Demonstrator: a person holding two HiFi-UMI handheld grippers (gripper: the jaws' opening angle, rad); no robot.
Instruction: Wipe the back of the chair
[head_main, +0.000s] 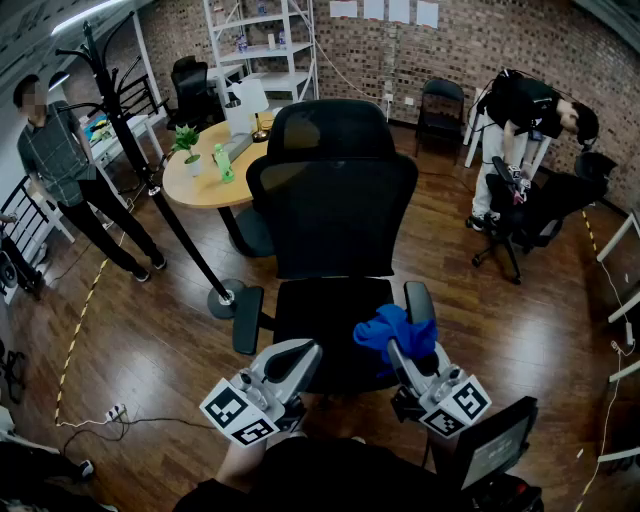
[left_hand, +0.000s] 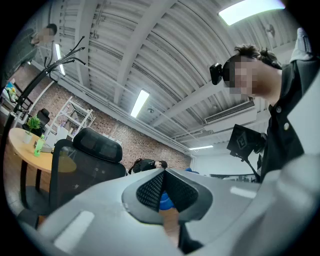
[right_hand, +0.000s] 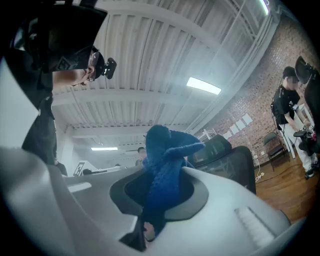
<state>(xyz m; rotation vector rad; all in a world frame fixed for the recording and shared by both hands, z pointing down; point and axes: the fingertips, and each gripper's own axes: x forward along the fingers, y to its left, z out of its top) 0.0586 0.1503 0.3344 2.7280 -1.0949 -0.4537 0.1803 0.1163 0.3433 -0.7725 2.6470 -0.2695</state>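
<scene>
Right tool clamps the blue cloth, short of the chair back; left tool is closed.

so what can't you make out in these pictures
Rear of the black mesh office chair: head view, faces away from the camera.
Lower end of the blue fluffy cloth: right gripper view, buried between the jaws.
The green item on the round wooden table: head view, too small.
</scene>
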